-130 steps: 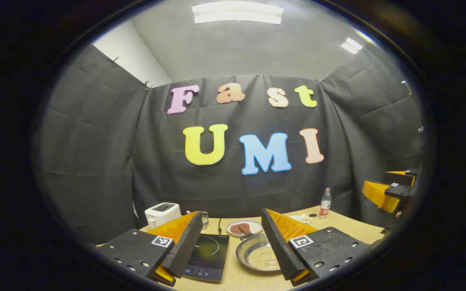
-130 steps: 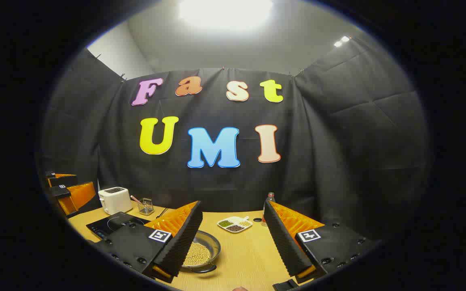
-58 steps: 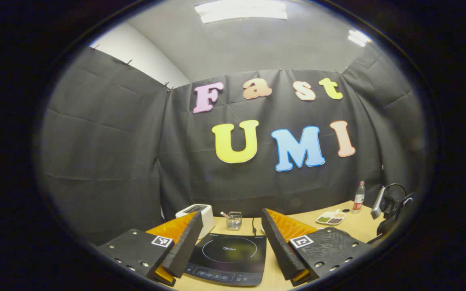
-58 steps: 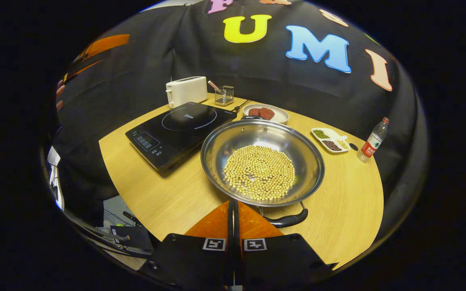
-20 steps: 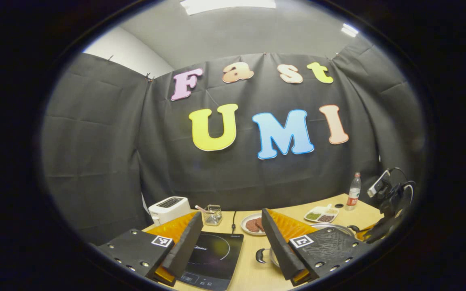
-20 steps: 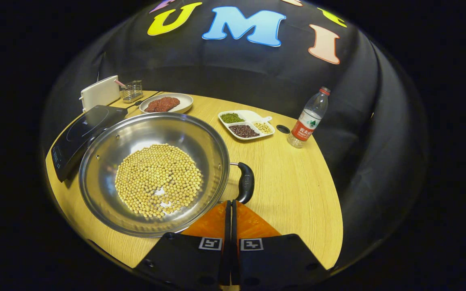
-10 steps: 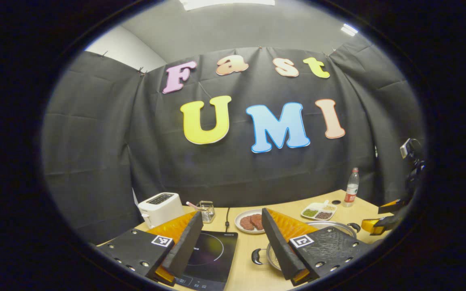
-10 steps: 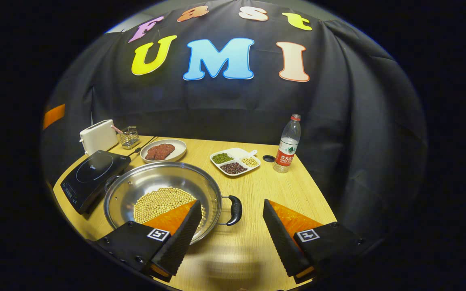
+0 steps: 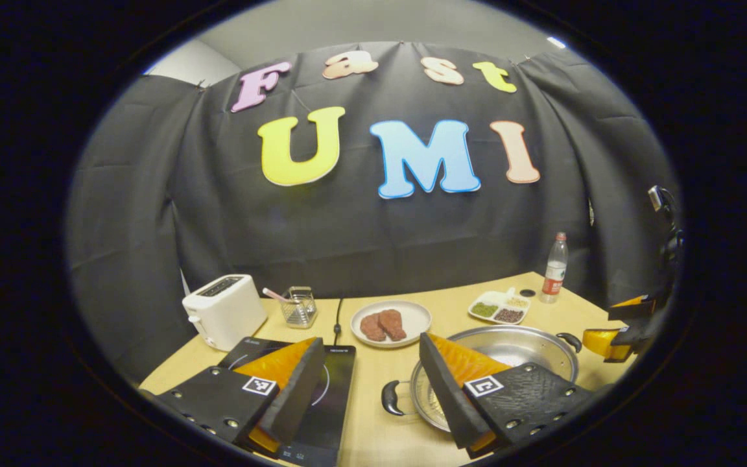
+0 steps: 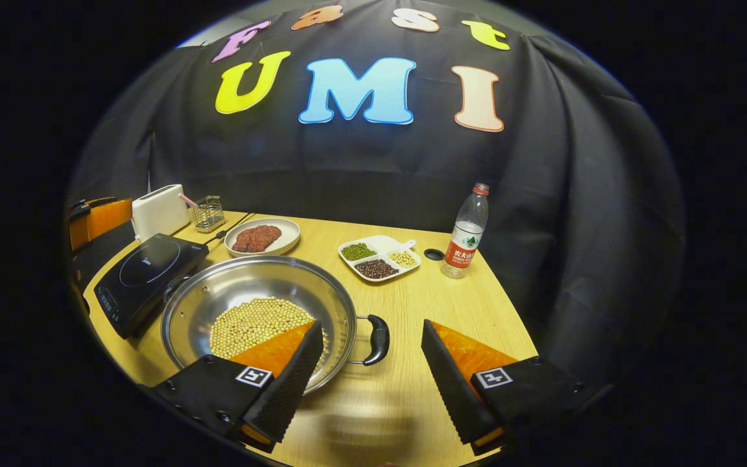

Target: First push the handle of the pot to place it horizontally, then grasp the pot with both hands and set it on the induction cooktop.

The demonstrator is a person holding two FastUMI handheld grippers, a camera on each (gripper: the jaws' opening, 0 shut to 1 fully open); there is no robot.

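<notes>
Step in hand: handle push apparently done; approach for the two-handed grasp.
Pot (image 10: 258,316): on the table (image 10: 451,305), just beside the induction cooktop (image 10: 146,266), which lies toward 10 o'clock of it in the right gripper view; soybeans (image 10: 253,321) pooled in the bottom.
Right handle (image 10: 377,339): at the pot's 3 o'clock, lying level, between the fingers' lines but ahead of the tips.
Left handle (image 9: 391,397): at the pot's 9 o'clock in the left gripper view, facing the cooktop.
Right gripper (image 10: 367,383): spread wide, holding nothing, one finger over the pot rim.
Left gripper (image 9: 370,389): spread wide, holding nothing, straddling cooktop edge and left handle.
Next move, as a judgement: bring each gripper forward and down onto its own handle, close both, then lift level toward 10 o'clock.
Risk: uneven lift likely to tip the beans out.
</notes>
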